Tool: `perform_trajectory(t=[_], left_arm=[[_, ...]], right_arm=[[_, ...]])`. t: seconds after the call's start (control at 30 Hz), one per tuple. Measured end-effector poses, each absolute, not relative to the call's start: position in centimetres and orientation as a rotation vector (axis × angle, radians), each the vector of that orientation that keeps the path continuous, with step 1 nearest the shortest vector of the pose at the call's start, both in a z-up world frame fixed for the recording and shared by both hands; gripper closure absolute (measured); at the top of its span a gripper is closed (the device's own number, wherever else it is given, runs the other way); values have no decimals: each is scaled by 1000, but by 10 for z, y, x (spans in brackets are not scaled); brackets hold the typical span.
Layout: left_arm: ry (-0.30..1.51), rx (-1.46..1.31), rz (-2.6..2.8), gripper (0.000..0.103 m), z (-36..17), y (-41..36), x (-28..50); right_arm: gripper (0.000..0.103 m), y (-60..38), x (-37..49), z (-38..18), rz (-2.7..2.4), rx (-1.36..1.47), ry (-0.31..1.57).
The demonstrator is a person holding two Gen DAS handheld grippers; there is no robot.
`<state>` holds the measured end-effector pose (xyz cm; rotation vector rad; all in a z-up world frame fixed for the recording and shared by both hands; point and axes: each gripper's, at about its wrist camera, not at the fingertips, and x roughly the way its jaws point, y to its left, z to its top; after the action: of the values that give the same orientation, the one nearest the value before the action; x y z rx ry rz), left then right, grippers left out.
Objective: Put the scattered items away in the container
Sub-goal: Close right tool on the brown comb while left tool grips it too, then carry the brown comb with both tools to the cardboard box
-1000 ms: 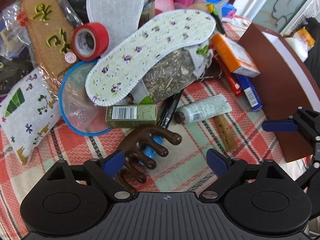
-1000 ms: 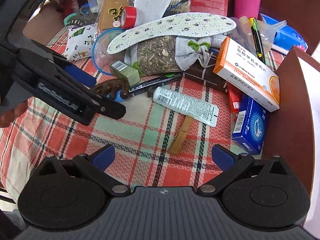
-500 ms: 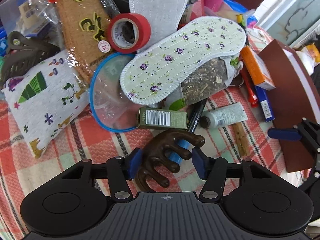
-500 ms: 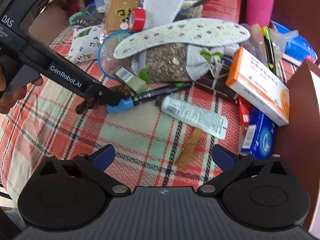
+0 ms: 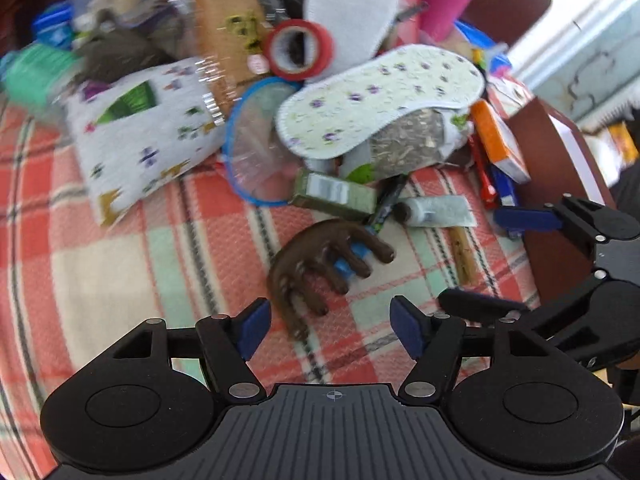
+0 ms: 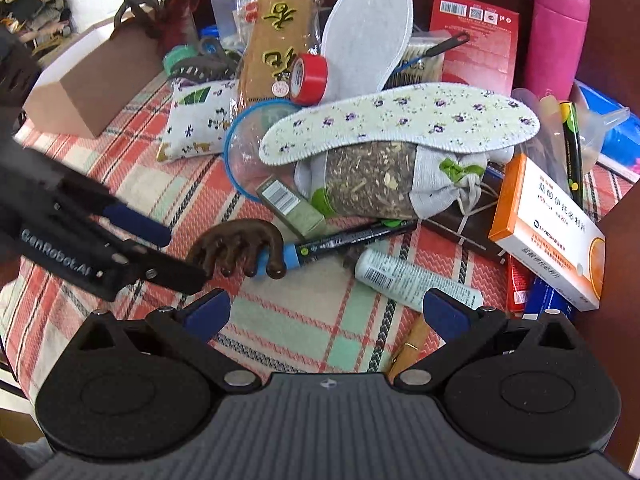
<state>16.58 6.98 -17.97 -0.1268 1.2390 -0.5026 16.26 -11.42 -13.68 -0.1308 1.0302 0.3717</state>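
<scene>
My left gripper (image 5: 330,322) stands wide and empty. Half a second ago its fingers were closing on either side of the brown comb (image 5: 304,256); now they are released and drawn back, and the comb lies on the cloth just ahead of the tips. Its teeth rest across the blue end of a black marker (image 6: 352,238). The left wrist view is smeared, so this hand is moving. By my reading the grip did not take. The comb is out on the table and not in any container, so it would need gripping afresh. My right gripper (image 6: 328,310) is spread too, holding nothing, over bare cloth near a pale tube (image 6: 412,280).

A red, green and cream plaid cloth (image 5: 120,280) covers the table. A brown box (image 5: 560,160) with a white inner face stands at its right edge, likely the container, though I cannot see inside it. The heap fills the far half of the table. A floral insole (image 6: 400,120) sits on a herb sachet (image 6: 368,184), and an orange-and-white carton (image 6: 548,228) lies to the right of the sachet. A pink flask (image 6: 556,28) and a roll of red tape (image 6: 310,76) lie further back. Bright daylight at the far right suggests a window, too blurred to tell.
</scene>
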Motion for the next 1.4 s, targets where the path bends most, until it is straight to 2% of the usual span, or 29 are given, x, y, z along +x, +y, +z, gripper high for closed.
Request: perform_trajectory(t=[0.13, 0.2, 0.27, 0.3, 0.6, 0.8, 0.83, 0.9, 1.03, 1.23, 1.3, 1.4], left_arm=[[1241, -193, -430, 30, -185, 83, 163], [1242, -220, -400, 32, -188, 86, 163], [1251, -244, -376, 42, -194, 86, 164], [1256, -256, -364, 43, -196, 87, 165], [1255, -326, -303, 44, -208, 91, 165], [1276, -323, -273, 69, -212, 93, 171], [1275, -313, -269, 71, -212, 91, 172], [1272, -292, -259, 65, -211, 87, 174], [1265, -198, -257, 70, -206, 68, 175], [1275, -220, -244, 75, -209, 65, 179], [1279, -235, -239, 75, -207, 66, 178], [1279, -256, -238, 84, -204, 67, 172]], right_arm=[[10, -108, 165, -139, 395, -154, 1032], [20, -106, 167, -140, 408, -165, 1026], [34, -103, 171, -142, 413, -176, 1024], [36, -102, 173, -142, 416, -180, 1025], [47, -90, 186, -150, 466, -194, 1043], [62, -83, 196, -164, 478, -190, 1089], [64, -82, 198, -166, 481, -185, 1097], [67, -81, 200, -168, 487, -181, 1101], [72, -77, 207, -173, 476, -197, 1119], [73, -80, 211, -179, 469, -185, 1135], [88, -79, 209, -178, 472, -180, 1134], [87, -80, 201, -171, 474, -176, 1124]])
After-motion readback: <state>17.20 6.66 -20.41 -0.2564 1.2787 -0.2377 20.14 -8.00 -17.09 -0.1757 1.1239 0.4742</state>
